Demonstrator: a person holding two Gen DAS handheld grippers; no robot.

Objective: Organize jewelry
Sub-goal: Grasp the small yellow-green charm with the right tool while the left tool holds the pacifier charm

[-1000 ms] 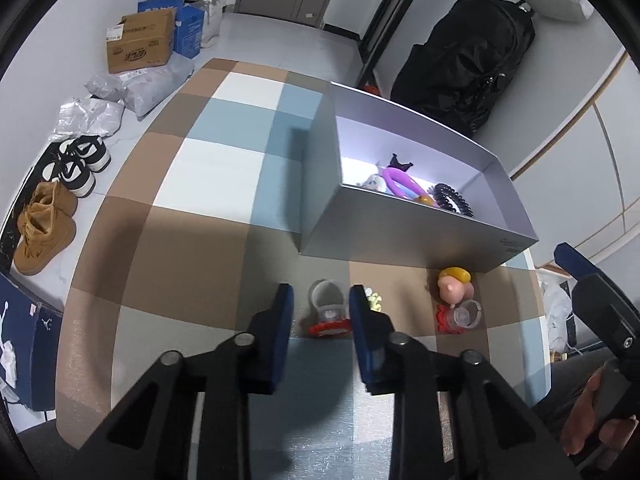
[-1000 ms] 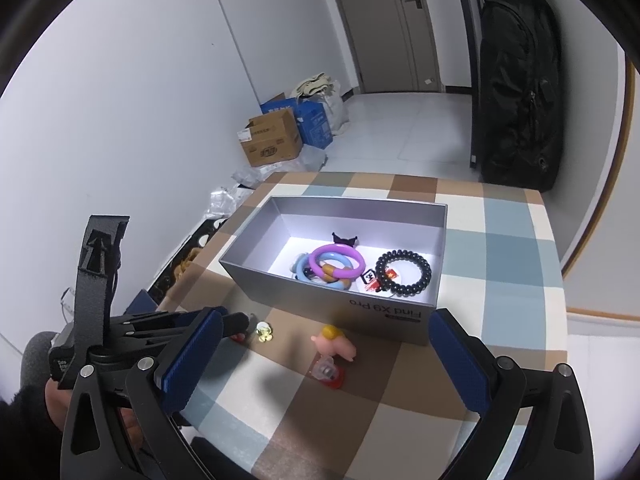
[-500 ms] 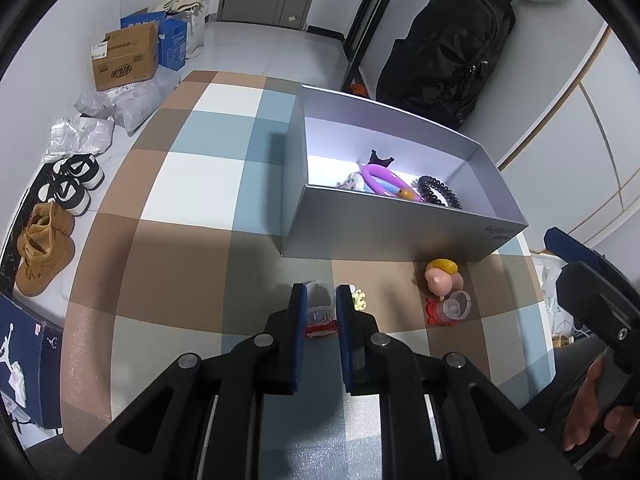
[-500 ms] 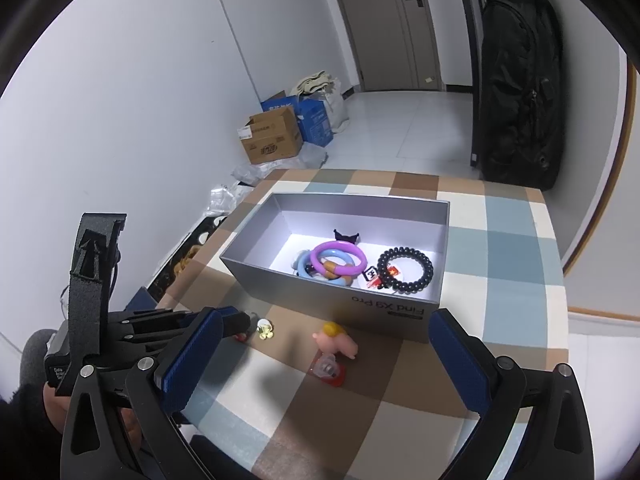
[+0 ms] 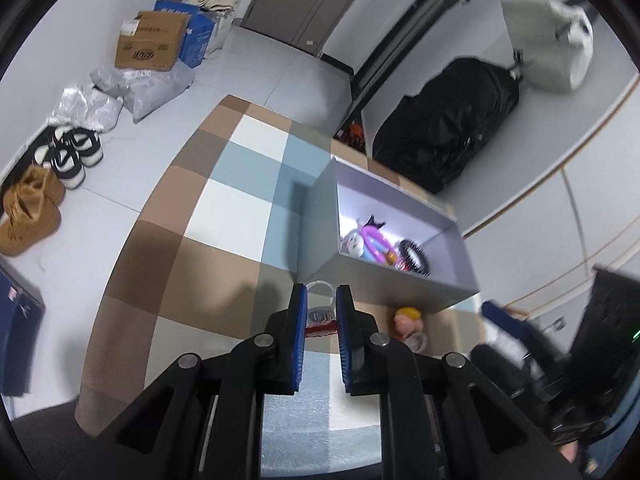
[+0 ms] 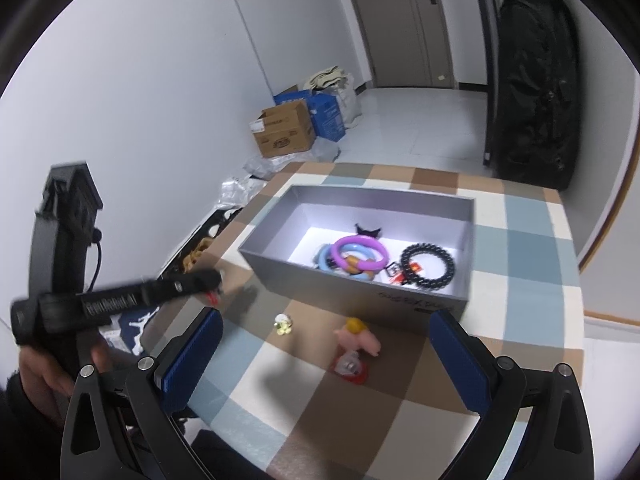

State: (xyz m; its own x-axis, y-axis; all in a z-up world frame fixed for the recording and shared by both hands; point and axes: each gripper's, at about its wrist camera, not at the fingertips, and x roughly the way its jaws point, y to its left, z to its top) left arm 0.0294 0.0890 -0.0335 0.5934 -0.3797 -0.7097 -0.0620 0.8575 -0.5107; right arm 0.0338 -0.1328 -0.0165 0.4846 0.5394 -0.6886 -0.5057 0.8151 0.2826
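My left gripper (image 5: 321,292) is shut on a small ring with a clear hoop and red base (image 5: 318,320), held just above the checked tablecloth in front of the grey box (image 5: 384,288). From the right wrist view the left gripper (image 6: 212,280) hovers at the box's left corner with a red bit under its tip. The grey box (image 6: 360,280) holds a purple bangle (image 6: 362,252), a blue bangle, a black bead bracelet (image 6: 428,266) and a black bow clip. My right gripper (image 6: 326,320) stands open over the table's near side, with nothing between its fingers.
On the cloth before the box lie a small yellow-green charm (image 6: 284,324), a pink figure with yellow hair (image 6: 360,338) and a second red-and-clear ring (image 6: 352,368). Cardboard boxes (image 5: 152,46), shoes (image 5: 68,156) and a black bag (image 5: 452,128) stand on the floor.
My left jaws closed from open onto the red-and-clear ring, then rose and rolled with it toward the box. The right gripper stayed where it was.
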